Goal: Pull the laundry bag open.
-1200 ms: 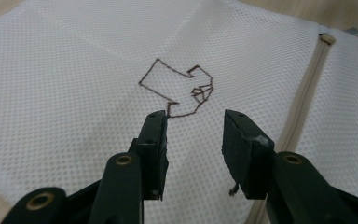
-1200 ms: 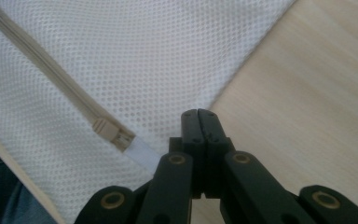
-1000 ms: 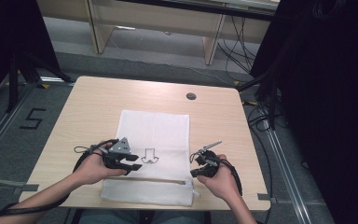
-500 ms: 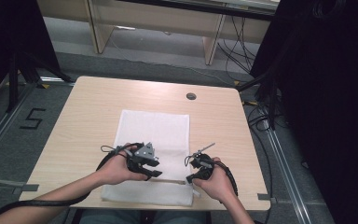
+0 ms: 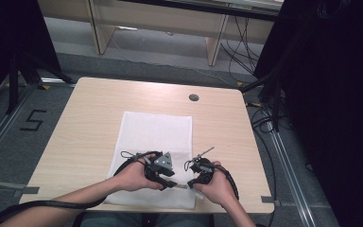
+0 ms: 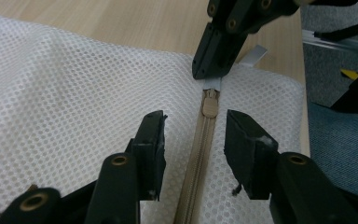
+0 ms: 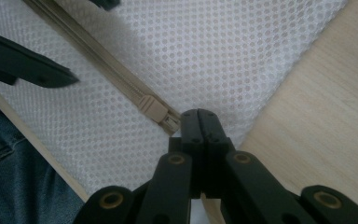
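Note:
A white mesh bag lies flat on the wooden table, its beige zipper running along the near edge. My left gripper is open over the bag. In the left gripper view, my left gripper straddles the zipper just short of the beige zipper pull, with its pads clear of the cloth. My right gripper is shut on the bag's zipper end beside the pull. The left gripper view shows the right gripper pinching the white tab there.
A round cable hole sits at the table's far right. The bag's near edge lies close to the table's front edge, with the person's jeans below it. Cables and dark drapes stand to the right of the table.
The left hand has slid right along the bag's near edge, up close to the right gripper. The right hand has stayed where it was, still shut.

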Demonstrator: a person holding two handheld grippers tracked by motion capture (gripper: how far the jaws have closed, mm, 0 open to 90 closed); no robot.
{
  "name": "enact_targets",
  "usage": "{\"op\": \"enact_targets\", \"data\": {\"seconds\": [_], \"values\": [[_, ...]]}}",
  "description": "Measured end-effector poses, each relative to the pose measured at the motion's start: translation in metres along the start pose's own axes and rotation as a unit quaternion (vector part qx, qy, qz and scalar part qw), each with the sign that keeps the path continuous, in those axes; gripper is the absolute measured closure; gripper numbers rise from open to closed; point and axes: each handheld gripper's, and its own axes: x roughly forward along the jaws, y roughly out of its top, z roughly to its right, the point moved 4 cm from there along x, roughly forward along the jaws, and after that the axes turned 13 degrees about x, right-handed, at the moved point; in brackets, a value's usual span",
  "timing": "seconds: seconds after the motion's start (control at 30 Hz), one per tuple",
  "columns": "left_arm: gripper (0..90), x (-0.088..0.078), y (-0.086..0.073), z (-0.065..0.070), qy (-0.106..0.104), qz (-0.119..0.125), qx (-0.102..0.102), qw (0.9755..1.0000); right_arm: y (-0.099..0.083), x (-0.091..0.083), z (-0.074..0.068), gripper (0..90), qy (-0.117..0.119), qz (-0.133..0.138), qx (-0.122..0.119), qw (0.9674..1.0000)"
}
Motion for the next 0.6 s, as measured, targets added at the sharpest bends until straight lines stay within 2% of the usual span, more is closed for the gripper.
{"op": "enact_targets", "data": {"seconds": [0.03,0.07,0.1,0.17,0.2,0.3,0.33,0.37,0.4,0.43,0.53,0.57,0.6], "values": [[58.4,0.002,0.001,0.000,-0.001,-0.003,0.005,1.0000,0.000,-0.002,0.000,90.0,0.000,0.002,-0.001,1.0000],[58.8,0.003,0.001,0.001,-0.001,-0.002,-0.001,1.0000,0.000,-0.006,0.000,90.0,0.000,0.010,0.008,0.9999],[59.1,0.004,0.002,0.000,-0.002,-0.002,0.007,1.0000,0.001,-0.008,0.001,90.0,0.001,0.013,-0.001,0.9999],[59.6,0.006,0.002,0.001,-0.006,-0.002,-0.004,1.0000,-0.001,-0.010,0.002,90.0,-0.001,0.008,0.010,0.9999],[60.0,0.006,0.002,0.001,-0.006,-0.003,0.007,1.0000,-0.002,-0.009,0.003,90.0,-0.002,0.005,0.005,1.0000],[60.7,0.009,0.002,0.003,-0.006,-0.002,-0.002,1.0000,-0.005,-0.003,0.004,90.0,-0.003,-0.013,0.009,0.9999],[60.7,0.010,0.002,0.003,-0.009,-0.005,0.007,0.9999,-0.005,-0.002,0.003,90.0,-0.001,-0.015,0.015,0.9998],[60.9,0.011,0.003,0.003,-0.009,-0.007,0.008,0.9999,-0.004,-0.001,0.003,90.0,-0.004,-0.018,0.006,0.9998],[61.2,0.012,0.004,0.004,-0.011,-0.006,0.004,0.9999,-0.004,0.000,0.002,90.0,-0.009,-0.022,0.013,0.9996],[61.5,0.013,0.005,0.004,-0.012,-0.008,0.012,0.9998,-0.004,0.000,0.002,90.0,-0.009,-0.021,0.010,0.9997],[62.8,0.018,0.009,0.005,-0.014,-0.009,0.016,0.9997,-0.003,0.002,0.004,90.0,-0.003,-0.023,0.015,0.9996],[63.4,0.020,0.010,0.004,-0.014,-0.011,0.026,0.9995,-0.002,0.002,0.005,90.0,0.002,-0.022,0.013,0.9997],[63.5,0.022,0.011,0.006,-0.017,-0.009,0.016,0.9997,-0.003,0.002,0.004,90.0,0.005,-0.023,0.025,0.9994]]}}
